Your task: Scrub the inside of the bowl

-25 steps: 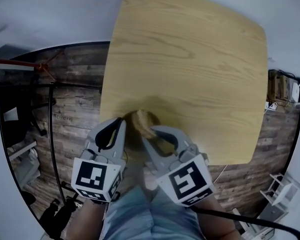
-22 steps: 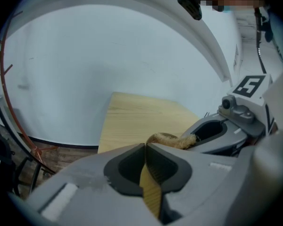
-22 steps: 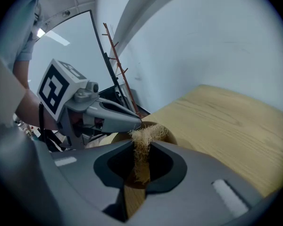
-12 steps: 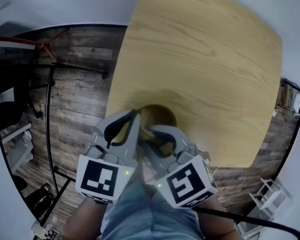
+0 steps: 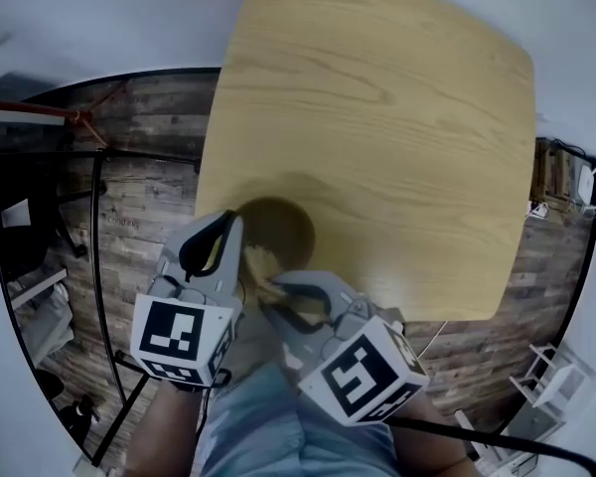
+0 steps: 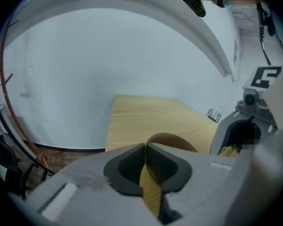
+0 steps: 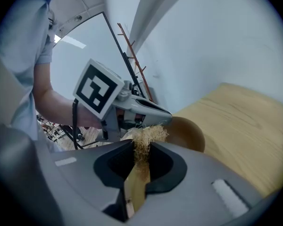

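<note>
Right gripper clamps a scrubber, its tuft just ahead, beside the bowl. Left gripper pinches the bowl's rim; scrubbing seems hardly started.

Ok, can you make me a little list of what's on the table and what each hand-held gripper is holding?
table: light wood
bowl: brown, round, near the table's corner closest to the person
left hand-held gripper: jaws together on the bowl's rim, holding it
right hand-held gripper: jaws closed on a scrubber
scrubber: straw-coloured, frayed fibres, tip at the bowl's near edge
</note>
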`<state>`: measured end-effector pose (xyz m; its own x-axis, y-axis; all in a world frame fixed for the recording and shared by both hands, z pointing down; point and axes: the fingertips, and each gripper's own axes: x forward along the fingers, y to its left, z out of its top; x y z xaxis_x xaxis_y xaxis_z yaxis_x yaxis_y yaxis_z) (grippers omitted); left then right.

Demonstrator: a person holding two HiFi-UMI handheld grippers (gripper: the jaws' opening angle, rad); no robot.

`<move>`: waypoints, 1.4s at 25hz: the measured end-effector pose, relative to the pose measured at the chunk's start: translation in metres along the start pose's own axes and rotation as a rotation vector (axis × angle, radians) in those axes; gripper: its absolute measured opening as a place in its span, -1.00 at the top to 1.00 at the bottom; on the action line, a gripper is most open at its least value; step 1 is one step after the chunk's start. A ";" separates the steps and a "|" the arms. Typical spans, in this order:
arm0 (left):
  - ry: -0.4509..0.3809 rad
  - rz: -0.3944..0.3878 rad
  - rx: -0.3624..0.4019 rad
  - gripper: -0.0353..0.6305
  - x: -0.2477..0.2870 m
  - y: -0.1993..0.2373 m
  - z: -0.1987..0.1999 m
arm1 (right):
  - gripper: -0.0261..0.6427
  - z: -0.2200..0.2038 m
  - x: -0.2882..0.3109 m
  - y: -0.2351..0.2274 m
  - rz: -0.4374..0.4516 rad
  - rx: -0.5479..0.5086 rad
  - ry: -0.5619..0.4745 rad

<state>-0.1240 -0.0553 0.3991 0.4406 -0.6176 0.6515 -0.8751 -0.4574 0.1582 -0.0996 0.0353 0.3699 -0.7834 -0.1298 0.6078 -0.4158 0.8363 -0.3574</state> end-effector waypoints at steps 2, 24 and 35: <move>0.008 0.012 0.011 0.79 0.000 0.000 -0.001 | 0.75 0.001 -0.010 0.002 -0.008 0.001 -0.017; 0.038 0.018 0.041 0.79 0.002 -0.019 0.005 | 0.75 -0.006 -0.022 -0.067 -0.224 -0.153 0.067; 0.038 0.037 0.002 0.79 0.003 -0.010 0.005 | 0.76 -0.022 -0.007 -0.045 -0.099 0.035 0.075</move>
<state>-0.1128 -0.0557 0.3960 0.3999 -0.6097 0.6843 -0.8903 -0.4359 0.1319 -0.0652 0.0101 0.3972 -0.7016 -0.1701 0.6920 -0.5064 0.8022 -0.3163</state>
